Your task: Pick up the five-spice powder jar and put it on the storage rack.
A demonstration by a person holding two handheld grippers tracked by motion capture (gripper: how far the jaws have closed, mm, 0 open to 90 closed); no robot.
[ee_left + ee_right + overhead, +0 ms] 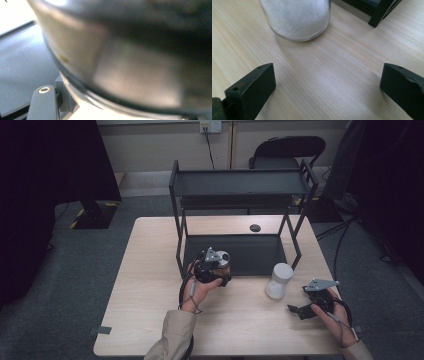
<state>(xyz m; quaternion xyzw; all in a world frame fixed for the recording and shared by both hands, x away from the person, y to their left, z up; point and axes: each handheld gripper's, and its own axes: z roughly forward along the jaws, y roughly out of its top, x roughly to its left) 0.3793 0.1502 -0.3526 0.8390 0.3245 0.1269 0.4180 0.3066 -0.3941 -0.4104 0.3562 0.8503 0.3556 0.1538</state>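
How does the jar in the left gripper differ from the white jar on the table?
The dark jar is held in the left gripper at the shelf's front edge; the white jar stands free on the table. The dark jar looks brownish with a grey top; the white jar holds white grains. Both stand upright.

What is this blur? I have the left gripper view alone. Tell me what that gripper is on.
Observer: The left gripper is closed around a small jar at the front edge of the rack's lower shelf.
Operator: Now report the other gripper.
Observer: The right gripper is open and empty, low over the table.
Operator: Name what lies ahead of it.
Observer: A white jar stands upright on the table, apart from its jaws.
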